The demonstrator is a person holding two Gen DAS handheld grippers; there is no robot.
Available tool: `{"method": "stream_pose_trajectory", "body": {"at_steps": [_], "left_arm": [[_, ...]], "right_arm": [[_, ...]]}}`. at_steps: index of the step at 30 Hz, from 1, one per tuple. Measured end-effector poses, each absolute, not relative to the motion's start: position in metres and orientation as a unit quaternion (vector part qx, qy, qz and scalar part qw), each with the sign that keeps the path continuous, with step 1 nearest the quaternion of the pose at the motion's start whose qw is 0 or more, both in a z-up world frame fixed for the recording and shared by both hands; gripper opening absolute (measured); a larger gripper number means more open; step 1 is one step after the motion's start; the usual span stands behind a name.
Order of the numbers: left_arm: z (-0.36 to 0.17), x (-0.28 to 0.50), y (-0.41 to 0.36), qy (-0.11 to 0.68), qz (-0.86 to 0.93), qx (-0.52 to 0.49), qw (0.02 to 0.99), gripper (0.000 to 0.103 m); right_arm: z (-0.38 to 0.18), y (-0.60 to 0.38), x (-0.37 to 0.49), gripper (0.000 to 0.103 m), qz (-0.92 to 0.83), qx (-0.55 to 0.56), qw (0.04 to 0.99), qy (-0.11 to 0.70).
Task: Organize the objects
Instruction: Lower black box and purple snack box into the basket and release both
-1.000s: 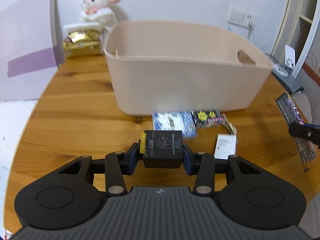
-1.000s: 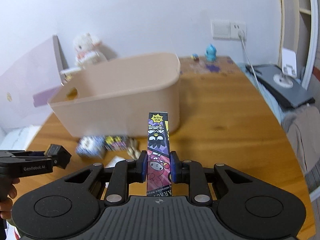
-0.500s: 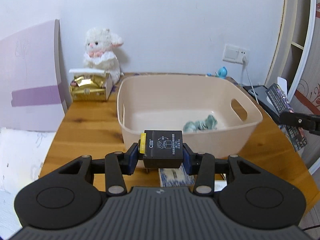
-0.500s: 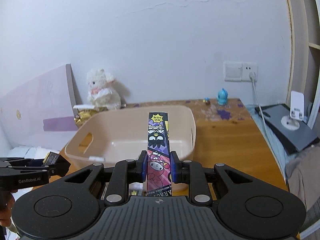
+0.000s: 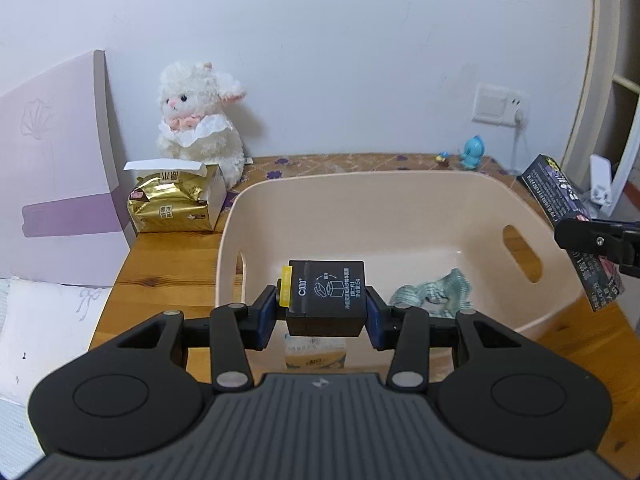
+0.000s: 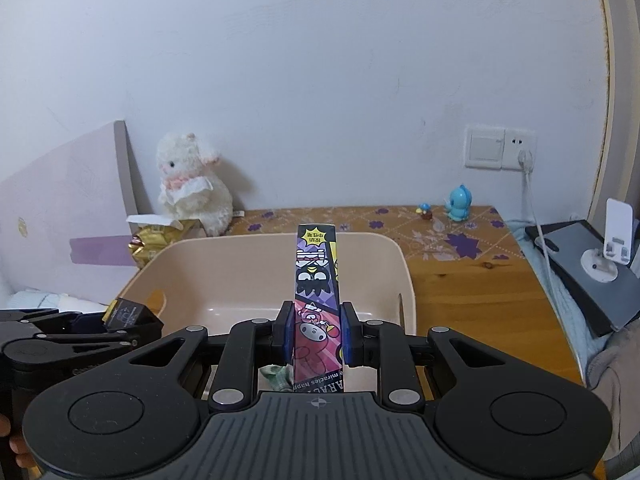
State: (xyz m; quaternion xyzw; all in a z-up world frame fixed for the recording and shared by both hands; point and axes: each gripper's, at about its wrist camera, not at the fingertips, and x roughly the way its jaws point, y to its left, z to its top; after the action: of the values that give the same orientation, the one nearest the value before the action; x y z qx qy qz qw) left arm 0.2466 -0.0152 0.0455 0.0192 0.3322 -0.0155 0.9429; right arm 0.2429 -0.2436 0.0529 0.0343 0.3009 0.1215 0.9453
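Beige bin (image 5: 552, 240) holds crumpled green cloth (image 5: 436, 292), small yellow carton (image 5: 315, 354).

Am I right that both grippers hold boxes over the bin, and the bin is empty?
Not empty. The left wrist view shows a crumpled greenish packet lying in the bin. The rest holds: the left gripper grips the black box, the right gripper the cartoon box.
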Motion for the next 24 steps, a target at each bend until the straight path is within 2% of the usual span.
{"method": "stream_pose_trajectory", "body": {"at_steps": [9,18,20,21,22,23,24], "left_arm": [[0.011,0.278,-0.027,0.378,0.008,0.042,0.925,0.047],[0.004,0.283,-0.031,0.372,0.014,0.062,0.926,0.047],[0.007,0.28,-0.03,0.364,0.016,0.061,0.929,0.049],[0.008,0.278,-0.029,0.36,0.016,0.06,0.931,0.053],[0.01,0.277,-0.028,0.358,0.016,0.06,0.932,0.066],[0.013,0.275,-0.027,0.354,0.017,0.058,0.933,0.072],[0.015,0.272,-0.026,0.348,0.018,0.056,0.936,0.078]], "right_arm": [[0.03,-0.227,0.279,0.021,0.099,0.008,0.939,0.329],[0.004,-0.222,0.29,0.021,0.093,0.008,0.927,0.364],[0.005,-0.223,0.287,0.031,0.094,0.008,0.928,0.361],[0.006,-0.223,0.285,0.036,0.093,0.007,0.93,0.356],[0.008,-0.223,0.283,0.045,0.094,0.006,0.932,0.351],[0.011,-0.224,0.28,0.05,0.093,0.006,0.934,0.346],[0.014,-0.225,0.276,0.061,0.093,0.008,0.936,0.34]]}}
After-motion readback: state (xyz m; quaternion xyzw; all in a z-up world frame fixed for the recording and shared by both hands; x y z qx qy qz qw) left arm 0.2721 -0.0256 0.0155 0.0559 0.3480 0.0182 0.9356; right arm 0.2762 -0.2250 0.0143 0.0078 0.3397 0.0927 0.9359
